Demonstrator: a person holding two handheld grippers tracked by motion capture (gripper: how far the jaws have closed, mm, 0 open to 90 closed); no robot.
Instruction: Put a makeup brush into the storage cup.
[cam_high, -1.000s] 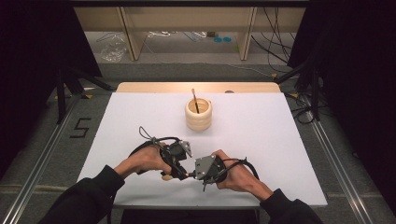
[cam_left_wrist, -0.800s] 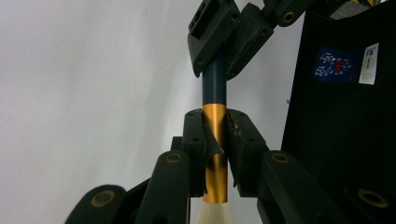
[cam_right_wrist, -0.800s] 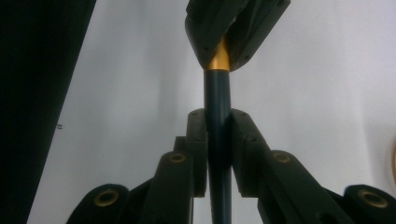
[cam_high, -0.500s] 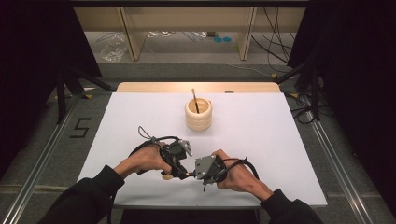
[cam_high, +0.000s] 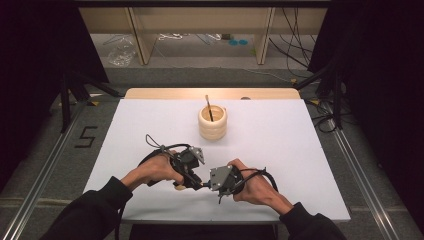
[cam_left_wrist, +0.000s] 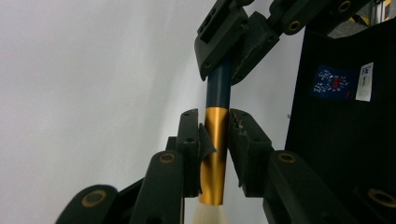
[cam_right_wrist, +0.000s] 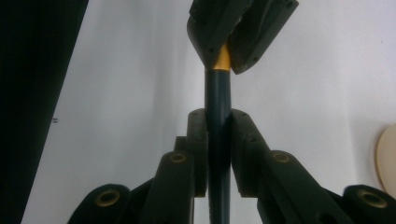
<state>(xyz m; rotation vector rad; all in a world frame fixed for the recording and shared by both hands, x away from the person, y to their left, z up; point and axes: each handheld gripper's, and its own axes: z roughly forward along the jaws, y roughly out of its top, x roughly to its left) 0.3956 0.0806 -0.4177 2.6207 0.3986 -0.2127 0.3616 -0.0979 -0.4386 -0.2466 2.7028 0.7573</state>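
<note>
Both forearms reach in low over the near edge of the table, the left hand (cam_high: 150, 172) and right hand (cam_high: 255, 186) drawn close so the two grippers nearly meet nose to nose. The left gripper (cam_left_wrist: 215, 135) has its jaws pressed on the gold band of a brush (cam_left_wrist: 217, 112). Straight ahead of it, the right gripper (cam_right_wrist: 218, 122) has its jaws clamped on the brush's dark handle.
</note>
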